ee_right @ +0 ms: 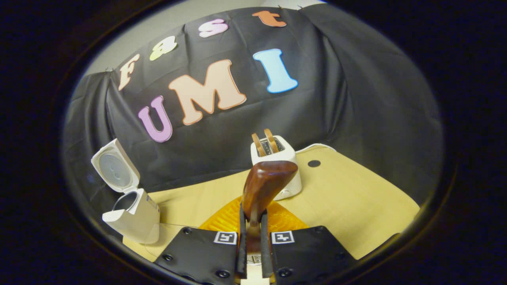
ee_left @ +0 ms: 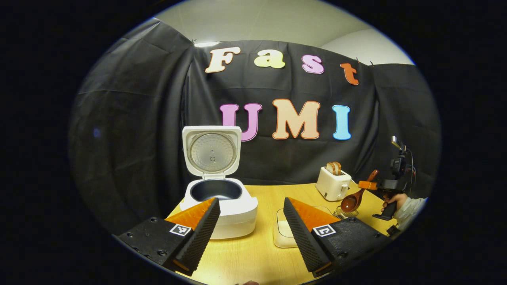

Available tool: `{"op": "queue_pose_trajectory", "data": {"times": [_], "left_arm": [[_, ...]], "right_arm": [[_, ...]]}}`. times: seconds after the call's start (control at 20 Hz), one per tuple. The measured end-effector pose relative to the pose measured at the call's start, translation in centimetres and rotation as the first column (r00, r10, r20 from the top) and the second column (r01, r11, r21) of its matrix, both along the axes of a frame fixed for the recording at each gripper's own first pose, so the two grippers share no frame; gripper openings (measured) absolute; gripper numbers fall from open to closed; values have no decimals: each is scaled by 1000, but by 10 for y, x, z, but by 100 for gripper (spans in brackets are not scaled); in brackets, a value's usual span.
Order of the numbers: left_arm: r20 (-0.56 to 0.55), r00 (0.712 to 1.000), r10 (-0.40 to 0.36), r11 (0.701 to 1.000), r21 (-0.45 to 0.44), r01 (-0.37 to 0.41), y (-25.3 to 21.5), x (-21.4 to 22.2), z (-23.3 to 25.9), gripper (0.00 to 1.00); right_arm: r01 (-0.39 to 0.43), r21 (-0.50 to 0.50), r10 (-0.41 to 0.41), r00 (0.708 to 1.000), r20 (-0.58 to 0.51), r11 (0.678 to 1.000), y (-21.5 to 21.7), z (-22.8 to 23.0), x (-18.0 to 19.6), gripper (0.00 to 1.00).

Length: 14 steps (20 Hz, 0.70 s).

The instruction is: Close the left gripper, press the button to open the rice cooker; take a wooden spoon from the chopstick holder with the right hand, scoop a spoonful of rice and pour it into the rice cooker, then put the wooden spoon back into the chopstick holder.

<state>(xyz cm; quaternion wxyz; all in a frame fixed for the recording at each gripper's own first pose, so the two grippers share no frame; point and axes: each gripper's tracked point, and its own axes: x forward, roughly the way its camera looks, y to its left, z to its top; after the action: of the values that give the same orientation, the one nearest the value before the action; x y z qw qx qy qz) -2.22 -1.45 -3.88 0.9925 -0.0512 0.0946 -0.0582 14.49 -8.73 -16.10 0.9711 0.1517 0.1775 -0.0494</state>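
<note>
The white rice cooker (ee_left: 222,206) stands with its lid (ee_left: 212,152) raised and its dark inner pot showing. My left gripper (ee_left: 250,202) is open in front of it, with nothing between its fingers. To the right, my right gripper (ee_left: 368,185) is shut on the handle of the wooden spoon (ee_left: 351,202), whose bowl hangs just above the wire chopstick holder (ee_left: 345,213). In the right gripper view, the spoon (ee_right: 264,186) stands up between the closed fingers of the right gripper (ee_right: 252,221), and the open cooker (ee_right: 134,215) is at the far left.
A pale shallow container (ee_left: 283,231) lies on the wooden table (ee_left: 253,253) between cooker and holder. A white toaster (ee_left: 333,184) with bread slices stands at the back; in the right gripper view the toaster (ee_right: 279,164) is just behind the spoon. A hand (ee_left: 396,202) holds the right gripper.
</note>
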Motion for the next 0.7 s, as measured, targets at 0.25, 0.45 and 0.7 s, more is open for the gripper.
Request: {"op": "queue_pose_trajectory", "data": {"times": [0.25,0.45,0.7], "left_arm": [[-3,1000,-16,1000,-19,16,2,2,-4,95],[-26,999,-32,999,-27,31,6,1,-15,95],[-47,998,-45,999,-21,44,13,-4,-24,95]], "right_arm": [[-58,-17,59,997,55,998,37,32,-4,17],[-127,-62,131,989,65,990,77,34,-9,17],[-200,-126,205,978,34,972,120,14,-13,17]]}}
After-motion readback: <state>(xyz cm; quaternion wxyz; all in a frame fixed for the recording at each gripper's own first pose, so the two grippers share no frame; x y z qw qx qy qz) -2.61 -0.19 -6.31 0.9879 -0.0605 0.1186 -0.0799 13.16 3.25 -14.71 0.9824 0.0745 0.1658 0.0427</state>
